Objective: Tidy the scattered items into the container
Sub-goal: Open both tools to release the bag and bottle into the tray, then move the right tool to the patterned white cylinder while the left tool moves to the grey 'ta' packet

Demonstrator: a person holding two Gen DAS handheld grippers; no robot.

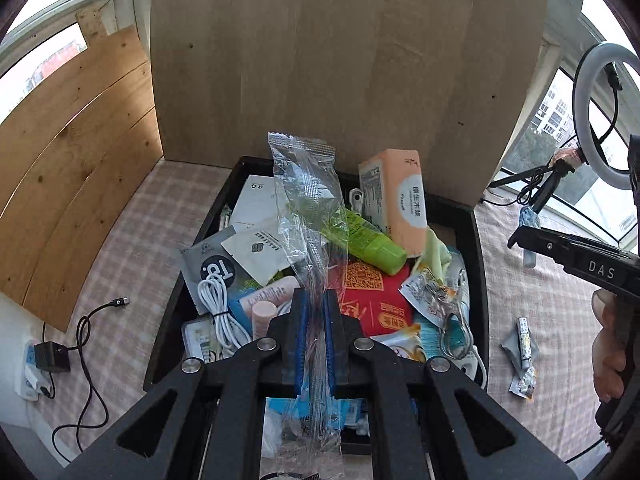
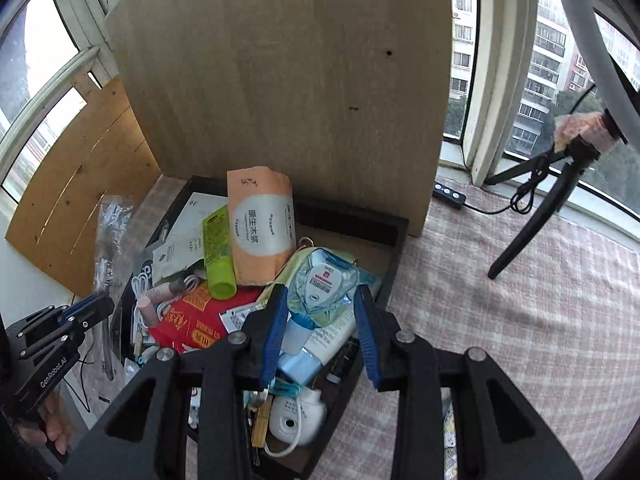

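the tray (image 1: 480,264) is already heaped, the left gripper (image 1: 315,316) pinching a clear wrapper (image 1: 308,216) above it ready to drop, the right gripper (image 2: 322,320) gaping, holding nothing, and a few packets (image 1: 522,354) left on the cloth beside it.

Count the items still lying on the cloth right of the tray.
2: a grey packet and a small wrapper just nearer the camera. Others may be hidden behind the right gripper.
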